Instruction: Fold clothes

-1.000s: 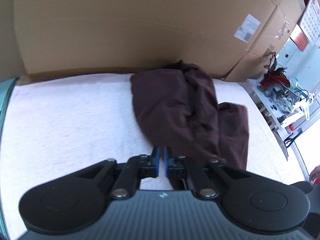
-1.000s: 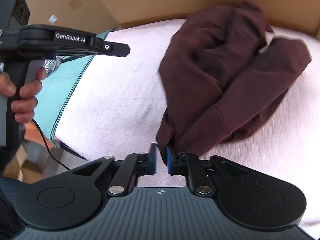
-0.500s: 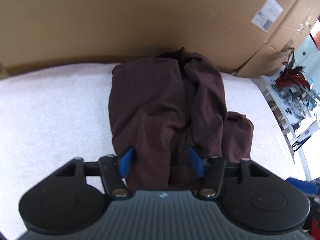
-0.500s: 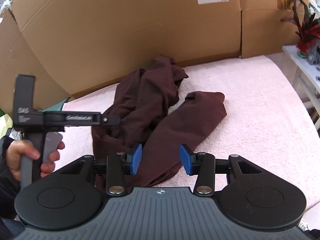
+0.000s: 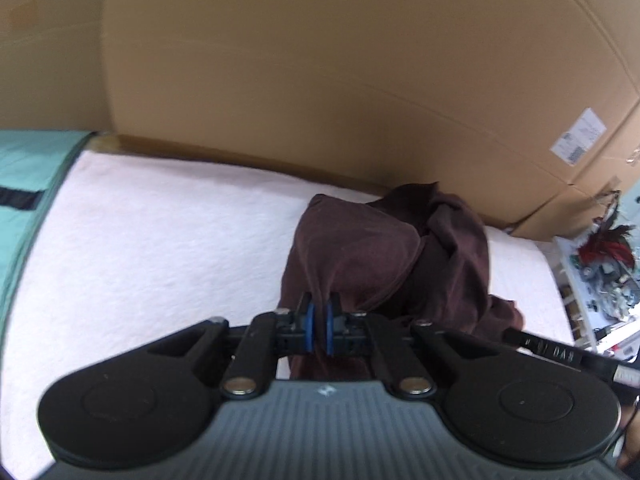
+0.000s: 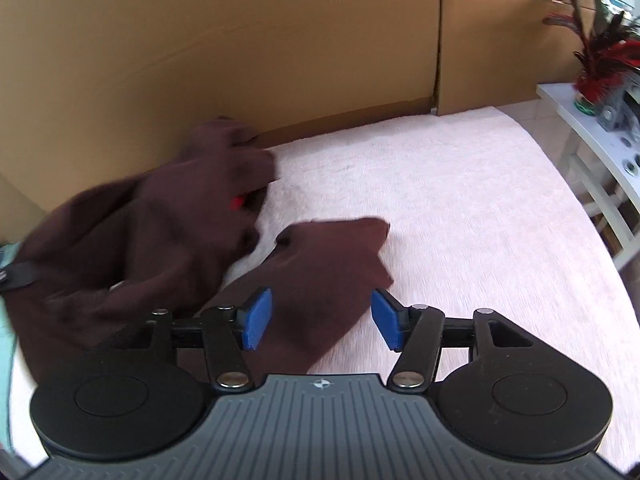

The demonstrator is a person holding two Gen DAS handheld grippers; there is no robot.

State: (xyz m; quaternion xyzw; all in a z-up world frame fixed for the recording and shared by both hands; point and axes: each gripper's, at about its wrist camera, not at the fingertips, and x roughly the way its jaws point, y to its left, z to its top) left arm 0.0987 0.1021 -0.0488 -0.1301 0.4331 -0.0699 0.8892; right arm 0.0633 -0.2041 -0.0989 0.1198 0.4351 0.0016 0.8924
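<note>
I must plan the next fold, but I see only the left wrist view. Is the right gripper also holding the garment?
Observer: No. The right gripper is open, with one blue pad on each side of a loose end of the garment.
Operator: Is that end lifted?
Observer: No, it lies flat on the pink towel. The rest is bunched up to its left.
Operator: Anything else there?
Observer: A small red spot shows between the folds. I cannot tell what it is.
</note>
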